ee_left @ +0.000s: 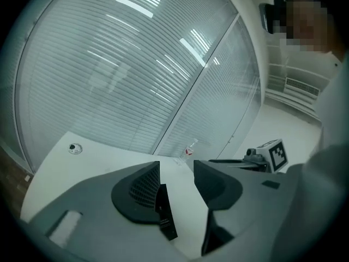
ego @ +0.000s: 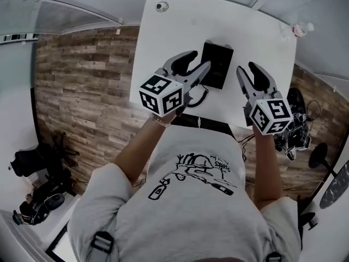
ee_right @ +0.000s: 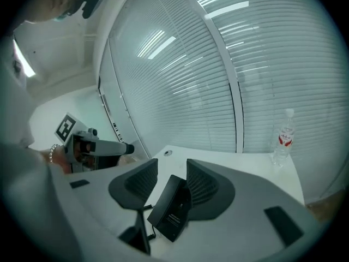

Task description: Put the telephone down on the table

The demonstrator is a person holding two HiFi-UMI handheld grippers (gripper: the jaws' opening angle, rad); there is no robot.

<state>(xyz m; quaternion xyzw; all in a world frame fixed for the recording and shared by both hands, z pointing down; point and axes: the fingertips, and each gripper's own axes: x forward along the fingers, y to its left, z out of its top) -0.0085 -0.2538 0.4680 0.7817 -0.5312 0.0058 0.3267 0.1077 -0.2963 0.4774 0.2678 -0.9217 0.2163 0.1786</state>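
The white table [ego: 163,48] fills the far half of the head view. Above its near edge hang the left gripper [ego: 199,60] and the right gripper [ego: 246,68], each with jaws parted and nothing between the pads. The black telephone [ego: 217,64] lies flat on the table's middle, between the two tips, and its cord [ego: 197,98] trails toward the near edge. A bottle [ego: 297,30] stands at the far right corner. The set-down looks finished. What remains is probably drawing both grippers away without snagging the cord.
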